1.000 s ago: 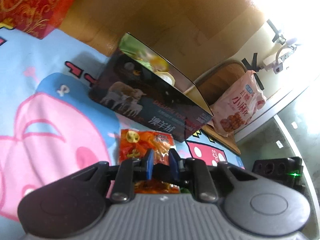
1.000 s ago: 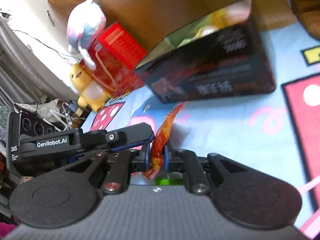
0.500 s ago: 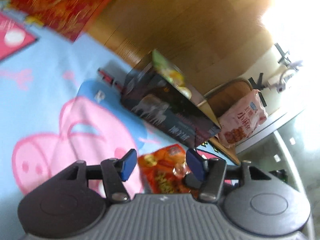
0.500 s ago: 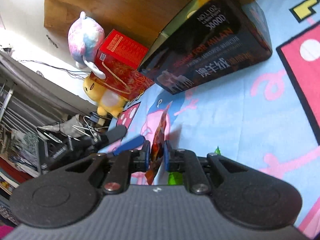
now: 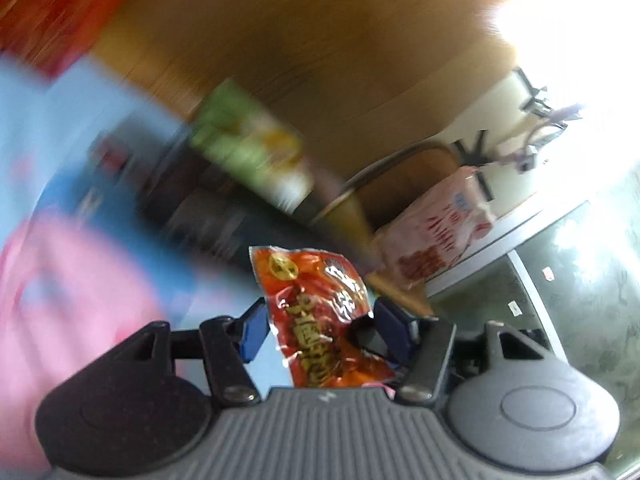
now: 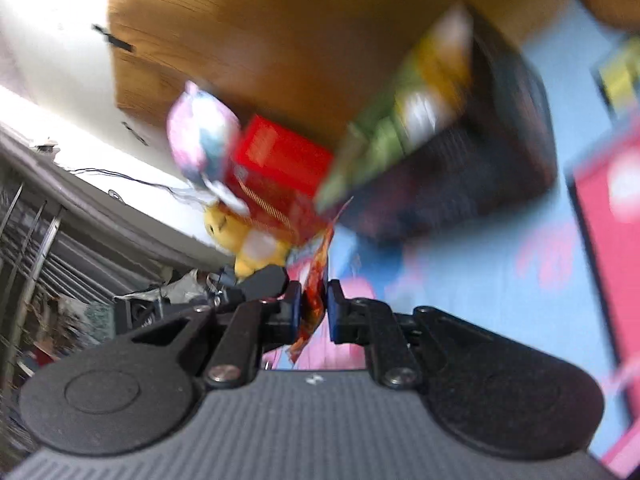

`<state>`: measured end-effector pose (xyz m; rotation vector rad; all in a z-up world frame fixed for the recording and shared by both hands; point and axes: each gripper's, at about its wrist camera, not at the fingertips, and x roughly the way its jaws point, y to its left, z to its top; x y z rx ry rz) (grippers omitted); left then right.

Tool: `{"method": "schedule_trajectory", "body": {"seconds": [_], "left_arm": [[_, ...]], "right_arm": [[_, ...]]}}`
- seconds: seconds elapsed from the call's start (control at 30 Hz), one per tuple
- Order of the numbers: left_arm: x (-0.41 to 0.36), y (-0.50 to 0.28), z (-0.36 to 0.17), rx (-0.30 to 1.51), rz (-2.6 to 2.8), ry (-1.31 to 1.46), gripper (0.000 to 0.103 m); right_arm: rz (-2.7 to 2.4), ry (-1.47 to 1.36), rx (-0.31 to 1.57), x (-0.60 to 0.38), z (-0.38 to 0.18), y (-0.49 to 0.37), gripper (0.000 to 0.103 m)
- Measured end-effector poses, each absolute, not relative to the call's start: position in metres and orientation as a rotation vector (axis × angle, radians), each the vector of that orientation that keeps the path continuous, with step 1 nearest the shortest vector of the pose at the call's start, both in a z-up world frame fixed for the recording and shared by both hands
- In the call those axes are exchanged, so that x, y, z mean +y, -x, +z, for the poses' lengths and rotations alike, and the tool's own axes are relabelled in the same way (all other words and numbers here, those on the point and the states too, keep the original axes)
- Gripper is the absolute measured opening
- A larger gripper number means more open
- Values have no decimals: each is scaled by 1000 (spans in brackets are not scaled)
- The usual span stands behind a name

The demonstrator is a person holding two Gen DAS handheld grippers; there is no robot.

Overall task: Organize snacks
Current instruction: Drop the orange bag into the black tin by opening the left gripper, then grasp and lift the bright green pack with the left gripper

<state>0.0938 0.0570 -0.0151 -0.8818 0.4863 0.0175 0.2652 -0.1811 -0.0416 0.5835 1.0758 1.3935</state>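
R gripper [image 6: 313, 312] is clamped narrow on the red snack packet [image 6: 314, 300], held edge-on above the blue/pink mat [image 6: 460, 272]. L gripper [image 5: 320, 326] is spread wide, pads either side of the same packet [image 5: 316, 312], not pinching it. Beyond: dark box [image 6: 460, 152], blurred; red box [image 6: 276, 168] w/ plush toys [image 6: 200, 140] behind.

A cartoon play mat [image 6: 460, 264] in blue, pink and red is covering part of the wooden floor [image 5: 320, 52]. A long dark box [image 6: 460, 168] with a green upper face is lying on the mat. A red gift box [image 6: 276, 172] is sitting near it, with a yellow plush toy [image 6: 244, 240] beside, their footing blurred. A pale snack bag [image 5: 436, 232] is leaning by the mat's far edge.
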Motion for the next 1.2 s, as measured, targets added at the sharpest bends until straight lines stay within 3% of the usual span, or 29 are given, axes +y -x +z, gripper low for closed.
{"method": "schedule_trajectory", "body": {"seconds": [0.2,0.3,0.43,0.5,0.7,0.83,1.0,1.2], "left_arm": [[65,-169,28,470,33,706,55],[68,-203,21,515,56,680,56],[69,-220,4,552,97,681,57],[69,-221,-1,551,94,697,58],[56,-193,17,509,81,650,58],[37,-143,20,482,50,631,58],[16,-78,-19,576,48,707,58],[-1,-37,-65,634,43,874,57]], "right_arm": [[1332,-393,798,-163,8,-287,17],[1236,-131,634,-145,16,-279,25],[1075,133,430,-131,7,-262,51],[1050,143,390,-135,2,-260,54],[1011,41,381,-164,3,-252,54],[1102,-47,502,-202,-6,-235,55],[1192,-61,718,-236,-39,-203,56],[1226,-34,814,-234,-59,-161,54]]}}
